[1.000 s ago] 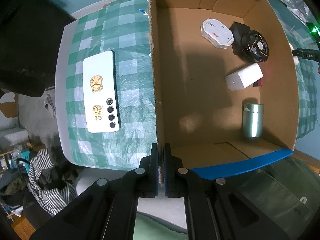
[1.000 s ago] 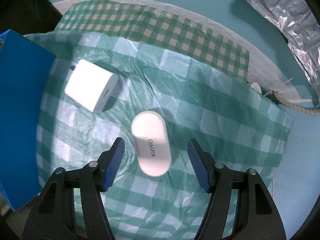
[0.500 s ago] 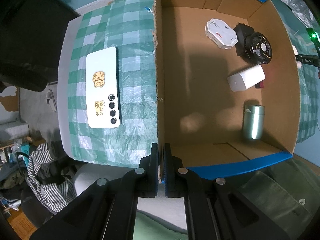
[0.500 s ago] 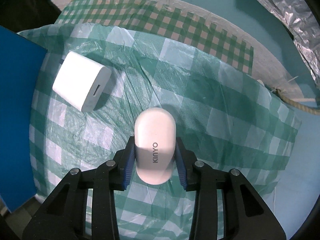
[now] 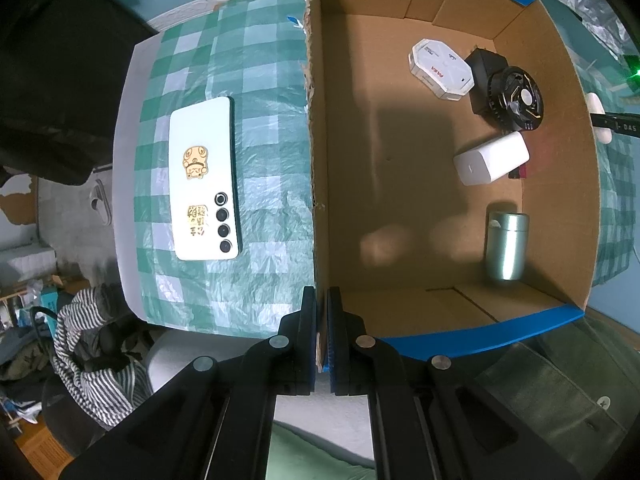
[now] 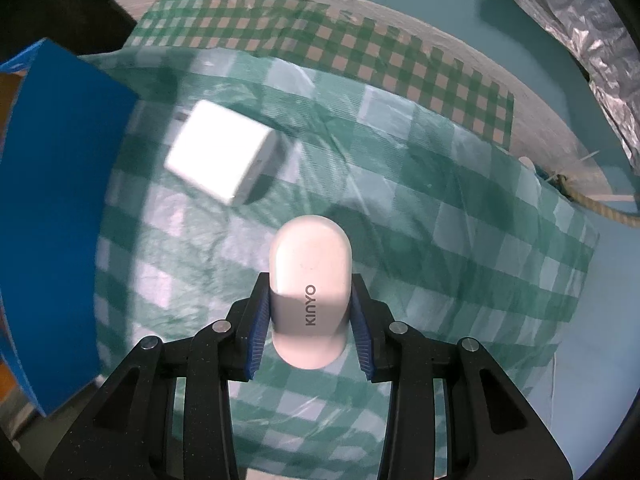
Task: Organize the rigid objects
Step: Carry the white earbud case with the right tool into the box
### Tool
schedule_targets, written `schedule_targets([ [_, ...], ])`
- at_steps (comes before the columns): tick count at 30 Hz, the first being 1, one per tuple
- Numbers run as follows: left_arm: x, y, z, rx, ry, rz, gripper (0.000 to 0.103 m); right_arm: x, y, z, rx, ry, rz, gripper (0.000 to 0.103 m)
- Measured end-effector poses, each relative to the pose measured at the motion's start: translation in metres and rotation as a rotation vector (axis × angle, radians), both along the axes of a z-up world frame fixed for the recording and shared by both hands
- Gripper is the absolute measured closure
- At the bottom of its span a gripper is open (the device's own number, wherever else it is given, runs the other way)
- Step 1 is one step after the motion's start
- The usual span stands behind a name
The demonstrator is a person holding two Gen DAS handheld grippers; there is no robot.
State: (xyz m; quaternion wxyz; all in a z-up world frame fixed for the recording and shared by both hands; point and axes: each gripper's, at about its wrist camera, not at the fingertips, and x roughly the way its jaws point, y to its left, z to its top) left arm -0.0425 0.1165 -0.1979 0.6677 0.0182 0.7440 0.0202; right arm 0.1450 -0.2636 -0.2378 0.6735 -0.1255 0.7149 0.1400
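Observation:
My right gripper (image 6: 310, 300) is shut on a white oval KINYO case (image 6: 310, 268), and its blue pads press both long sides. The case hangs a little above the green checked cloth (image 6: 440, 240). A white charger block (image 6: 224, 164) lies on the cloth beyond it, near the box's blue outer wall (image 6: 56, 220). My left gripper (image 5: 322, 320) is shut on the near corner of the open cardboard box (image 5: 316, 160), with the wall's edge between its pads. A white phone (image 5: 204, 180) lies face down on the cloth left of the box.
Inside the box lie a white hexagonal device (image 5: 440, 68), a black round fan (image 5: 516, 98), a white adapter (image 5: 492, 158) and a pale green cylinder (image 5: 506, 244). Crumpled foil (image 6: 600, 40) lies at the far right. Striped clothing (image 5: 92, 352) sits below the table edge.
My right gripper closed on the white case, which lay between its open fingers, and raised it off the cloth. The left gripper kept its hold on the box.

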Motion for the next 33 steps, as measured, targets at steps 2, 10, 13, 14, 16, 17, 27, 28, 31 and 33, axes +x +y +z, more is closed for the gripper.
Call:
schedule_targets([
  [2,0.0,0.0,0.0,0.0,0.001,0.0,0.099,-0.004,0.006,0.008,0.014,0.0,0.01,0.067],
  [10,0.002,-0.001,-0.001,0.0,0.002,-0.003,0.099,-0.019,0.036,0.037,0.067,-0.01,0.056,0.067],
  [13,0.002,-0.002,0.0,-0.001,0.001,-0.002,0.099,-0.025,0.048,0.048,0.088,-0.017,0.082,0.067],
  [14,0.002,-0.002,0.0,-0.001,0.001,-0.002,0.099,-0.028,0.052,0.052,0.096,-0.019,0.093,0.067],
  [16,0.002,-0.002,0.0,0.0,0.002,-0.002,0.099,-0.032,0.061,0.061,0.11,-0.025,0.112,0.067],
  [17,0.002,-0.002,0.0,0.0,0.001,-0.002,0.099,-0.033,0.065,0.065,0.119,-0.028,0.125,0.067],
  [27,0.003,-0.002,0.0,-0.002,0.001,-0.007,0.099,-0.054,0.113,0.097,0.169,-0.048,0.253,0.067],
  [28,0.003,-0.002,0.0,-0.002,0.001,-0.007,0.099,-0.056,0.117,0.098,0.17,-0.049,0.265,0.067],
  [31,0.003,-0.002,-0.001,-0.002,0.0,-0.01,0.099,-0.061,0.131,0.101,0.171,-0.048,0.304,0.067],
  [33,0.003,-0.002,-0.001,-0.003,-0.001,-0.01,0.099,-0.065,0.139,0.102,0.171,-0.049,0.332,0.067],
])
